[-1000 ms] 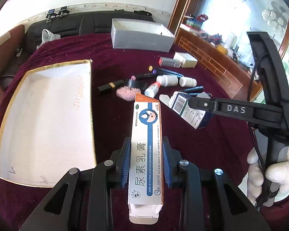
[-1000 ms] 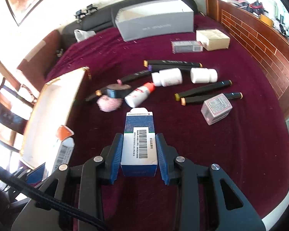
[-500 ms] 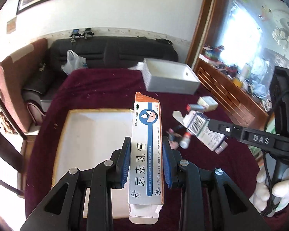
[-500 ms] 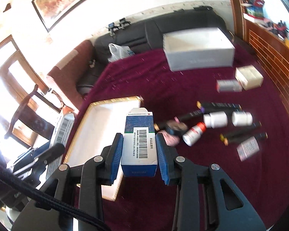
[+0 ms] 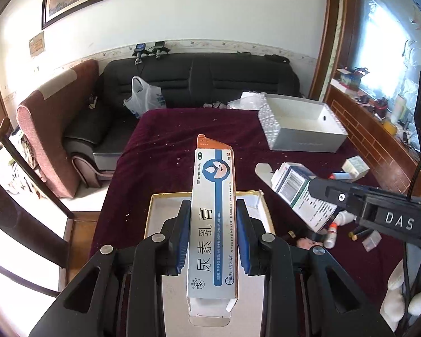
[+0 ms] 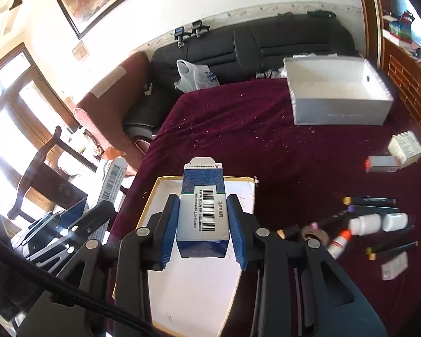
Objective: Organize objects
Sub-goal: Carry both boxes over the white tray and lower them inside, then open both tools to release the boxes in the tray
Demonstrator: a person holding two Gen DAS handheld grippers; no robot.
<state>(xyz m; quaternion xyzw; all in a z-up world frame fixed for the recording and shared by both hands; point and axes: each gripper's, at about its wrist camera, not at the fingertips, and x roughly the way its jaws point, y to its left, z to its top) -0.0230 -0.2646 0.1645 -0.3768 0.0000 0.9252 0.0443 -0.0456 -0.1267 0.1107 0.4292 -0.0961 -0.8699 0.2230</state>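
Note:
My left gripper (image 5: 212,233) is shut on a long silver-and-blue ointment box (image 5: 214,221), held in the air over the white gold-rimmed tray (image 5: 165,210). My right gripper (image 6: 202,226) is shut on a short blue-and-white medicine box (image 6: 203,213) with a barcode, also above the tray (image 6: 188,295). In the left wrist view the right gripper (image 5: 322,193) and its box (image 5: 303,199) are at the right. The tray looks empty.
A grey open box (image 6: 336,98) stands at the back of the maroon tablecloth (image 6: 238,140). Markers (image 6: 370,200), white bottles (image 6: 379,221), a red-capped bottle (image 6: 339,243) and small cartons (image 6: 404,147) lie at the right. A black sofa (image 5: 199,81) stands behind.
Both grippers have risen with their boxes and swung left, from above the loose items to above the white tray. Both grips are unchanged.

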